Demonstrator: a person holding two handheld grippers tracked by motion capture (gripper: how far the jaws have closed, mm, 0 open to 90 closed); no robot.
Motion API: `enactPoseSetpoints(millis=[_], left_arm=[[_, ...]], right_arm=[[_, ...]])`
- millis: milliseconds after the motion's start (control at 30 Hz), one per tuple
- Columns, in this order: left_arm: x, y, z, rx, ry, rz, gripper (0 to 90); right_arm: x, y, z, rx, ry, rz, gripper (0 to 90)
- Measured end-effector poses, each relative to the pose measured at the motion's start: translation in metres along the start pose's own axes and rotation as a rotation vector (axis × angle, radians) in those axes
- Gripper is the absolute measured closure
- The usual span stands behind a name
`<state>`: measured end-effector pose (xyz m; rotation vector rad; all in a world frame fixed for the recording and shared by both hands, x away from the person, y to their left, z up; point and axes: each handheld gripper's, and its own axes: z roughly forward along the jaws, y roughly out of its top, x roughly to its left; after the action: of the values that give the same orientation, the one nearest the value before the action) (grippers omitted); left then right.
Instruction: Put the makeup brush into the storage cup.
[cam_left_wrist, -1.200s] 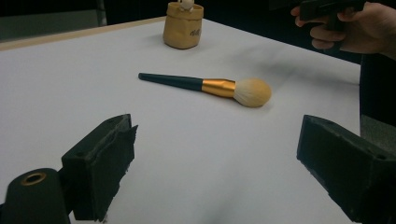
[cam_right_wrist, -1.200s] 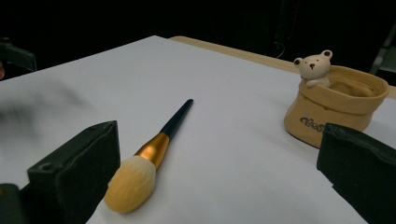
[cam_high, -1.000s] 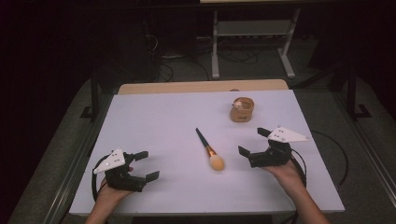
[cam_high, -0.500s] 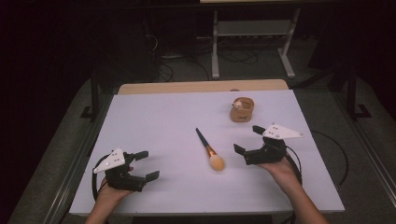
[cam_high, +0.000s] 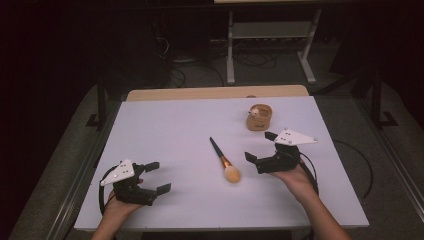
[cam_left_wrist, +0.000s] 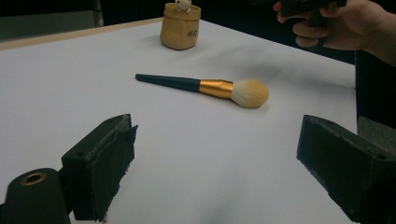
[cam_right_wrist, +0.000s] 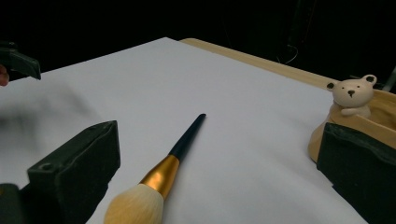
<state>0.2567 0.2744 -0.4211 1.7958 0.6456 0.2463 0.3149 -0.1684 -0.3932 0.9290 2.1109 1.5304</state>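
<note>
Right tool (cam_high: 261, 148) gaping — beside brush (cam_high: 224, 161).

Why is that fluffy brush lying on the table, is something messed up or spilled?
Nothing looks spilled or broken. The makeup brush just lies flat on the white table, outside the little bear cup, which stands upright. Both the left gripper and the right gripper are open and touch nothing.

small dark marking on tan holder (cam_left_wrist: 180, 29), too blurred to read
</note>
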Motion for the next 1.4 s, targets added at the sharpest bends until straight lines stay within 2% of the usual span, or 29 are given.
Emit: enactPoseSetpoints(millis=[400, 600, 1267, 1400], left_arm=[[0.0, 0.0, 0.001, -0.006, -0.003, -0.002, 10.8], [0.0, 0.001, 0.0, -0.006, -0.002, -0.002, 10.8], [0.001, 0.001, 0.0, -0.006, -0.006, 0.01, 10.8], [0.0, 0.001, 0.001, -0.008, -0.006, -0.001, 10.8]], right_arm=[[0.001, 0.003, 0.007, 0.005, 0.017, 0.012, 0.0], [0.001, 0.006, 0.012, 0.0, 0.018, 0.002, 0.0], [0.006, 0.016, 0.035, 0.007, 0.043, -0.008, 0.0], [0.006, 0.018, 0.04, 0.008, 0.047, 0.001, 0.0]])
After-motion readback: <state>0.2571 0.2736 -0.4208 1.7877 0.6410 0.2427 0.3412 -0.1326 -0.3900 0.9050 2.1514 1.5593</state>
